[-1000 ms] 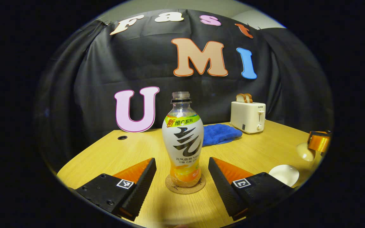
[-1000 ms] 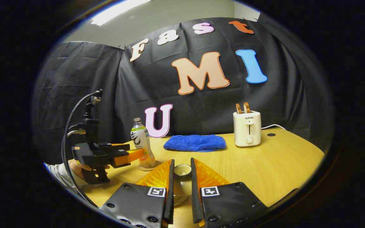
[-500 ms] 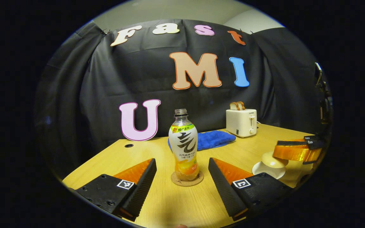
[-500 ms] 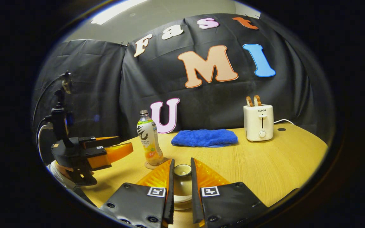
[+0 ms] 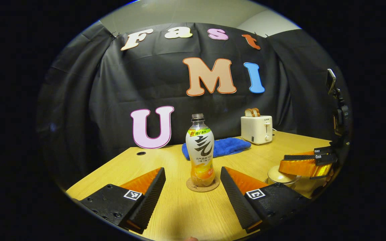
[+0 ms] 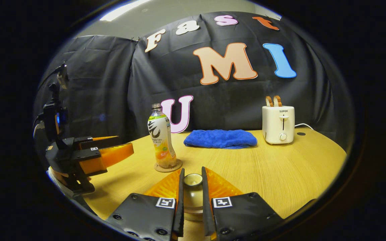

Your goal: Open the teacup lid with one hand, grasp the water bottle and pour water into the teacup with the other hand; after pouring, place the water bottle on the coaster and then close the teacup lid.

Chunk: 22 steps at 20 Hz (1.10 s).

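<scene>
A capless drink bottle [image 5: 200, 150] with a little orange liquid stands upright on a round cork coaster [image 5: 202, 184]. My left gripper [image 5: 192, 175] is open just short of it, one finger on each side, touching nothing. In the right gripper view the bottle [image 6: 161, 137] and coaster [image 6: 168, 166] stand ahead to the left, with the left gripper [image 6: 112, 155] beside them. My right gripper [image 6: 192, 171] is shut on the knob of the cream teacup lid [image 6: 193, 197]. In the left gripper view the lid [image 5: 279, 173] sits low over the teacup, whose body is mostly hidden.
A folded blue towel [image 6: 220, 139] lies at the back of the wooden table [image 6: 280, 174]. A white toaster [image 6: 277, 124] with bread slices stands to its right. A cable hole [image 5: 141, 153] is near the far left edge.
My left gripper has drawn back from the bottle, which stays on the coaster. My right gripper has brought the lid down and left over the teacup.
</scene>
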Available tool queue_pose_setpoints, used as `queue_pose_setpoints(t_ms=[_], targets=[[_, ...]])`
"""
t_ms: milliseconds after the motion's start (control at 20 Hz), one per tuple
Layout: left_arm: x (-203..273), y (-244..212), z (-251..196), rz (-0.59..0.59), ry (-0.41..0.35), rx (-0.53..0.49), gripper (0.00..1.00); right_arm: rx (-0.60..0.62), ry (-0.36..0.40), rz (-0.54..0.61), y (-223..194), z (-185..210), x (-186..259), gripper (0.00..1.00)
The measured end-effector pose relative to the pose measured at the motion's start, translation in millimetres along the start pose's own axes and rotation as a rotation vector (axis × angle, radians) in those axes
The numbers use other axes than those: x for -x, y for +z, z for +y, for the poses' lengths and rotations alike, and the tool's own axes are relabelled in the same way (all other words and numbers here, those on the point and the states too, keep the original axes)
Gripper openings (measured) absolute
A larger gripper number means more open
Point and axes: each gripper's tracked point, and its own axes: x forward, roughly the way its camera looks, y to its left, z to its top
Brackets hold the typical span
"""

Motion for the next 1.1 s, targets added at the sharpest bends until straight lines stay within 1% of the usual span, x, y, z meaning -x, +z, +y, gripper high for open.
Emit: queue_pose_setpoints(t_ms=[50,200,250,300,350,400,500,550,600,650,750,850,950,1000,1100], targets=[[2,-1,1,0.001,-0.001,0.002,0.96,-0.001,-0.005,-0.003,1,0,-1,0.27],[3,-5,-1,0.007,-0.006,0.015,0.96,-0.013,-0.007,0.003,-2,-2,1,0.26],[5,-7,-1,0.009,-0.007,0.020,0.96,-0.015,-0.007,0.004,-2,-1,1,0.29],[5,-8,-2,0.012,-0.009,0.027,0.96,-0.014,-0.008,0.005,-2,-1,2,0.27],[7,-10,-2,0.017,-0.010,0.034,0.96,-0.009,-0.014,0.006,-2,-2,4,0.27],[6,-12,-4,0.019,-0.012,0.039,0.96,-0.001,-0.019,0.008,-3,-4,5,0.29],[6,-14,-5,0.027,-0.011,0.044,0.96,-0.006,-0.016,0.010,-4,-4,5,0.29],[6,-16,-5,0.030,-0.011,0.047,0.99,-0.010,-0.011,0.013,-5,-3,5,0.29],[8,-17,-6,0.031,-0.012,0.049,0.96,-0.011,-0.010,0.011,-4,-3,7,0.31],[10,-16,-6,0.031,-0.012,0.048,0.96,-0.008,-0.010,0.003,-2,-3,7,0.30],[13,-18,-7,0.029,-0.010,0.043,0.96,-0.006,0.000,-0.015,0,-1,12,0.39],[17,-17,-6,0.021,-0.004,0.036,0.96,0.012,-0.002,-0.056,9,-1,19,0.67],[21,-15,-3,0.007,0.008,0.033,0.96,0.049,-0.023,-0.091,16,-8,29,0.94],[24,-16,-1,0.001,0.013,0.033,0.96,0.064,-0.036,-0.105,18,-13,34,0.98],[29,-18,2,-0.004,0.025,0.035,0.96,0.091,-0.065,-0.127,21,-23,45,0.96]])
